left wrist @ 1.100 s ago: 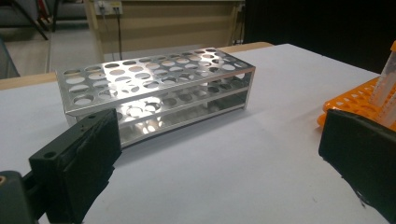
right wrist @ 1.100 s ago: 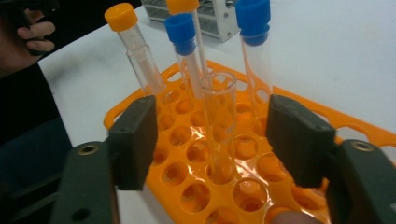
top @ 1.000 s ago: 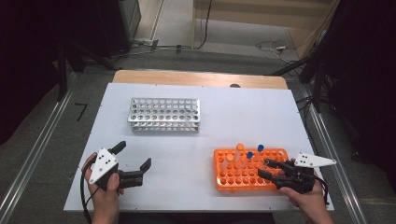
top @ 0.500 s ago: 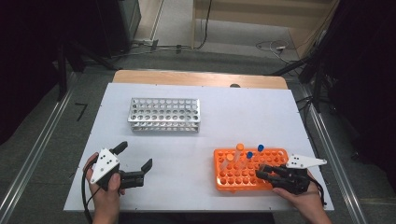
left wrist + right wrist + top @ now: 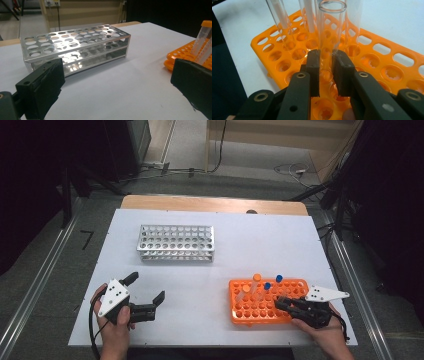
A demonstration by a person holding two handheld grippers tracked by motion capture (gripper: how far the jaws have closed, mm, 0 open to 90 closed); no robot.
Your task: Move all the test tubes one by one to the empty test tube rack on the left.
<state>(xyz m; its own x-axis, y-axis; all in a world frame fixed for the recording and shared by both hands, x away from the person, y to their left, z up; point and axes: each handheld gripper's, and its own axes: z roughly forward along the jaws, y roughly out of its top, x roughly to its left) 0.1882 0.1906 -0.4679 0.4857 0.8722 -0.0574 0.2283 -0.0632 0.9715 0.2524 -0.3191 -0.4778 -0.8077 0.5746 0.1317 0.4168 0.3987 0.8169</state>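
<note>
Right tongs: I have them at the near right of the bench, jaws having just been closing, now pinched on the lower part of a clear open-topped glass tube that stands upright in the orange plastic tube rack. The pads press its sides; the tube sits in its hole, not lifted.

Left tongs: near left, resting low over the bench, jaws spread wide with nothing between them.

White bench: bare between the two racks.

Orange rack, high view: near right, just in front of my right hand. A few tubes stand in its far rows, one with an orange cap and two with blue caps; most holes are empty.

Silver metal tube rack: far left of centre, well apart from the orange rack, every hole I can see empty.

Progress: I judge this an early stage. The grip on one tube is made; lifting it, carrying it over and seating it in the metal rack remain, as do the other tubes.
</note>
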